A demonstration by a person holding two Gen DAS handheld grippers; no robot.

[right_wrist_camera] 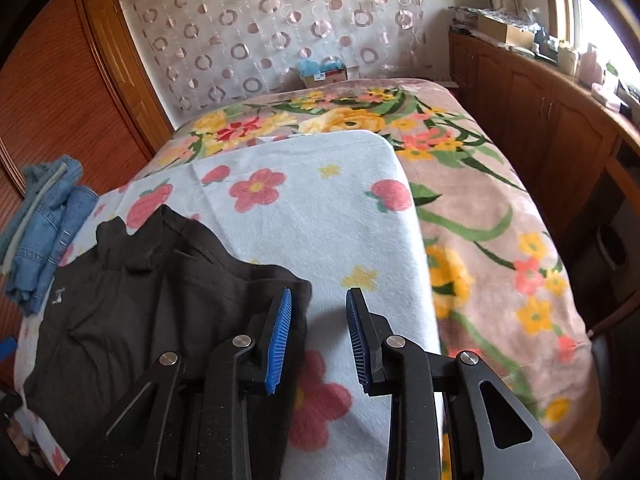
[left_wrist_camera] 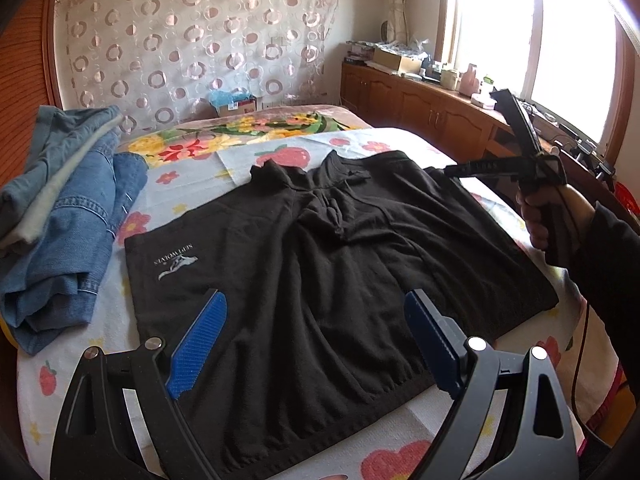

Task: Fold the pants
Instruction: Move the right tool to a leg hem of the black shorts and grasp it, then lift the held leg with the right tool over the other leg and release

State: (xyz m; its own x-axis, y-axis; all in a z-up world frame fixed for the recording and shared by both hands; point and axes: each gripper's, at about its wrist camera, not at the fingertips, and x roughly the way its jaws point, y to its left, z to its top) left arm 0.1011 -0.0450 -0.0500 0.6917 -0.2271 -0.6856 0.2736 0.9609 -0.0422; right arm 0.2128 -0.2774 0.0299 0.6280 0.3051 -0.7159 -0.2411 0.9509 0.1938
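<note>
The black pants [left_wrist_camera: 312, 248] lie spread on the bed's floral sheet [right_wrist_camera: 320, 208], filling the middle of my left view. My left gripper [left_wrist_camera: 316, 332] hovers released over their lower part. My right gripper [right_wrist_camera: 318, 336] is released too, its left finger [right_wrist_camera: 278, 340] over the pants' edge at lower left. Folded jeans [left_wrist_camera: 68, 216] sit at far left.

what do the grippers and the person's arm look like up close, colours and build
Both grippers are black, with triangular cut-outs in the linkage arms and silver pivot pins. The left gripper and right gripper each carry two blue ribbed pads. In the left view, the right hand is bare, its arm in a dark sleeve, with a thin dark cable hanging below.
</note>
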